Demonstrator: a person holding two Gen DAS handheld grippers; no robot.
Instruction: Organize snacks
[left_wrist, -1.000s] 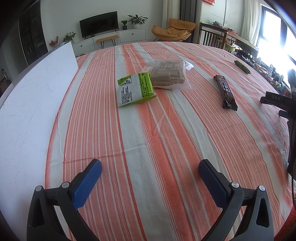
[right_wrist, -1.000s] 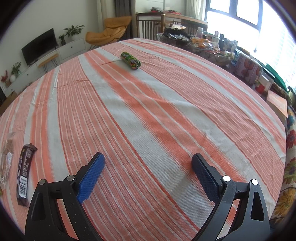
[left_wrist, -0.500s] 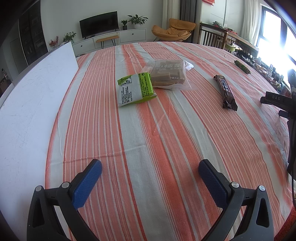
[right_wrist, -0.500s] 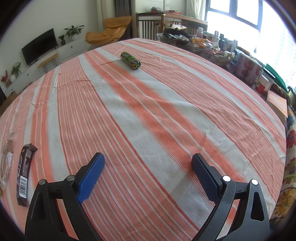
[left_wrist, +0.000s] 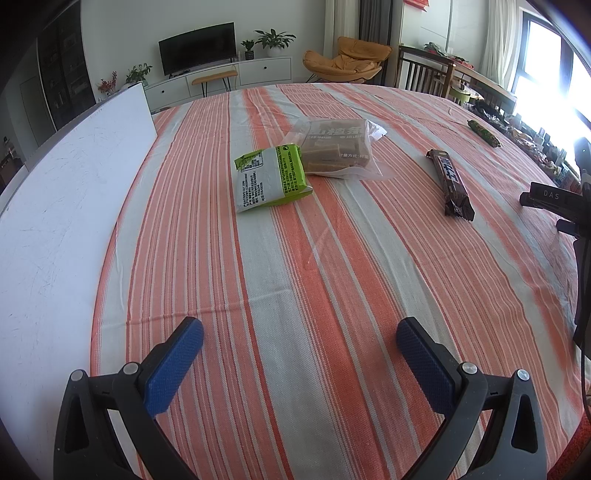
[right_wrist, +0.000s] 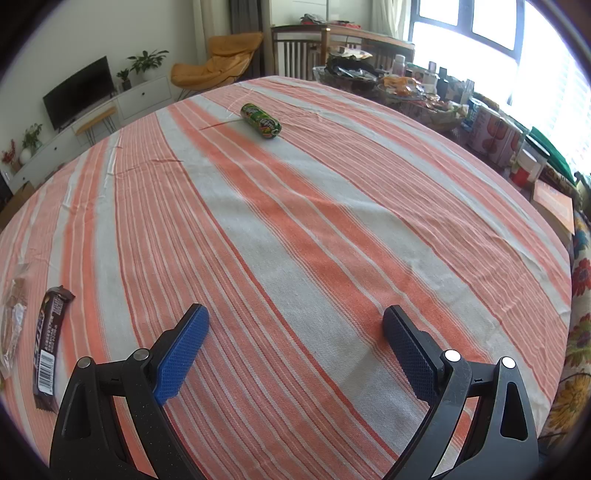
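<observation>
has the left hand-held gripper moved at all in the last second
No. In the left wrist view the green snack packet and chocolate bar sit at the same spots relative to the left hand-held gripper, open above the striped tablecloth.

Matt woven orange-and-grey striped cloth covers the table; glossy green-and-white plastic packet; crinkled clear plastic bag; textured blue pads.

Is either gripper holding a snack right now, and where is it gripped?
Nothing is held. The left gripper and right gripper are both open above the striped tablecloth.
</observation>
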